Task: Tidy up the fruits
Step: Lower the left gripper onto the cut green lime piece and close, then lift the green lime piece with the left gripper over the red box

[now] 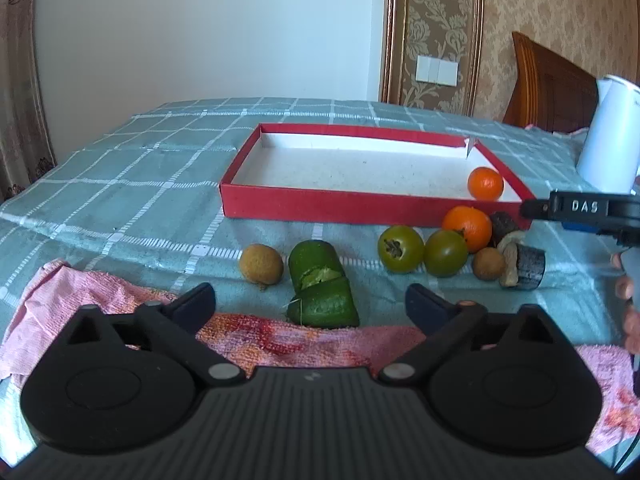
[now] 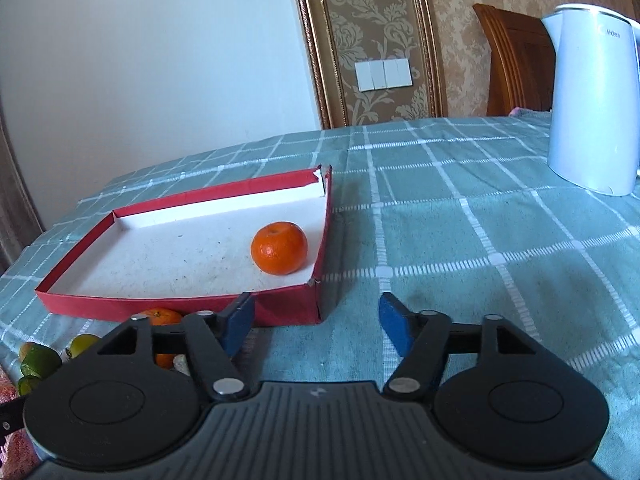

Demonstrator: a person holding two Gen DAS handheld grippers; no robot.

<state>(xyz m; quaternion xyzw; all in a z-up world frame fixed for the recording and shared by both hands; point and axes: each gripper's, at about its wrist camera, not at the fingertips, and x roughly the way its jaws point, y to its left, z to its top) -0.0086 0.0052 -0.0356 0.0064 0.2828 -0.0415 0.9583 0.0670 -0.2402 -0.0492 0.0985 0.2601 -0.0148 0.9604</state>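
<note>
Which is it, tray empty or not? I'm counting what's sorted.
Not empty: one orange sits inside the red tray, near its right wall. The other fruits lie outside, on the tablecloth.

A shallow red cardboard tray (image 2: 280,312) with a matt, speckled white paper lining sits on a woven checked cloth (image 2: 460,240) — soft and unglossed. The mandarin (image 2: 279,247) inside shows dimpled, faintly shiny peel. A pink terry towel (image 1: 280,340) looks nubby and rough. The white kettle (image 2: 592,100) is smooth, glossy plastic — the headboard (image 2: 516,60) behind it polished wood.
</note>
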